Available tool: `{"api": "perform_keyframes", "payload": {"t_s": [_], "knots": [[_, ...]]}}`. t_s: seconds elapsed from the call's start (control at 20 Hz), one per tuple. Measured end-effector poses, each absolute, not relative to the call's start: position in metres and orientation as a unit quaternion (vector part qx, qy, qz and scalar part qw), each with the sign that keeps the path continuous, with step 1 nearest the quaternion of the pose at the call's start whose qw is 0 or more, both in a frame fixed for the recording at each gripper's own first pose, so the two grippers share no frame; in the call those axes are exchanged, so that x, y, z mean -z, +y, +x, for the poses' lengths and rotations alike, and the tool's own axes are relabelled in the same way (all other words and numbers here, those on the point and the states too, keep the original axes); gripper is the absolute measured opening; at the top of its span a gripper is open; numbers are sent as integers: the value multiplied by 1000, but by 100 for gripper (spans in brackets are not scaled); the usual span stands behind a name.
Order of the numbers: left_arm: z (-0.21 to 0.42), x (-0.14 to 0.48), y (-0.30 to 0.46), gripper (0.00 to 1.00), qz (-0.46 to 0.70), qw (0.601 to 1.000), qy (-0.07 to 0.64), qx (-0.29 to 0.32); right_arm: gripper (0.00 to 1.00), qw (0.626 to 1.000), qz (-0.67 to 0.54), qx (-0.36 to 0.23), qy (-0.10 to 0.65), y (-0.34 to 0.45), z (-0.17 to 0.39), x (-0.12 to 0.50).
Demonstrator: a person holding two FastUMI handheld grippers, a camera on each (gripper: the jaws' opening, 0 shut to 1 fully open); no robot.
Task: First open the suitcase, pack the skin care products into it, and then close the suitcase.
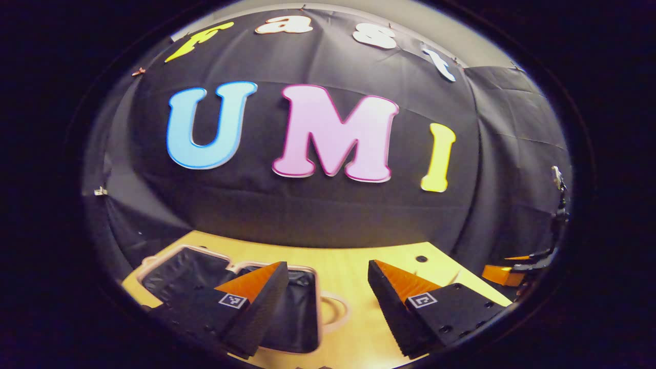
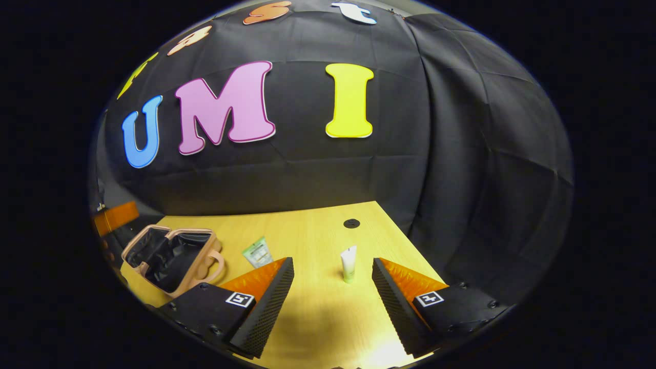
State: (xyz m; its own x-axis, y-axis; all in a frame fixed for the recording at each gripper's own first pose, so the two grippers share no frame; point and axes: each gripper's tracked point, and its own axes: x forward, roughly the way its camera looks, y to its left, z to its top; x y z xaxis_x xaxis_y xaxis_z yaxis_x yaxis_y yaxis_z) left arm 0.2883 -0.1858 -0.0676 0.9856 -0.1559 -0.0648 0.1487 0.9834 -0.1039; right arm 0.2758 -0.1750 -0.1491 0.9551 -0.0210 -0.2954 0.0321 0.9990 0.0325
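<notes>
A small pink suitcase (image 2: 171, 256) lies open on the wooden table at the left, its black lining showing. In the left gripper view the suitcase (image 1: 302, 307) sits just beyond and under my left gripper (image 1: 328, 279), which is open with nothing between its fingers. A white tube with a green cap (image 2: 348, 264) stands upright on the table, just ahead of my right gripper (image 2: 333, 271), which is open and empty. A flat green and white sachet (image 2: 258, 252) lies between the suitcase and the tube. The other gripper (image 1: 517, 269) shows at the right edge of the left gripper view.
The wooden table (image 2: 307, 230) has a round black hole (image 2: 351, 223) near its far edge. Black cloth walls close the table in at the back and right. An orange and black gripper part (image 2: 115, 218) shows at the far left of the right gripper view.
</notes>
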Motion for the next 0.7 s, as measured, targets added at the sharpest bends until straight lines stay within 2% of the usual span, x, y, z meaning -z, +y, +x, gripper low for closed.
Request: {"api": "perform_keyframes", "payload": {"t_s": [0.2, 0.3, 0.4, 0.6, 0.7], "knots": [[313, 149, -258, 98, -29, 986, 102, 132, 98, 988, 21, 21, 151, -192, 304, 173], [325, 169, -285, 96, -16, 981, 116, 157, 98, 987, 27, 22, 157, -197, 314, 188], [353, 190, -315, 98, -3, 976, 125, 179, 98, 986, 28, 20, 166, -199, 324, 206], [400, 218, -351, 98, 15, 971, 140, 193, 98, 983, 43, 20, 179, -207, 347, 234], [424, 229, -362, 98, 34, 972, 148, 180, 98, 980, 64, 21, 188, -211, 361, 248]]}}
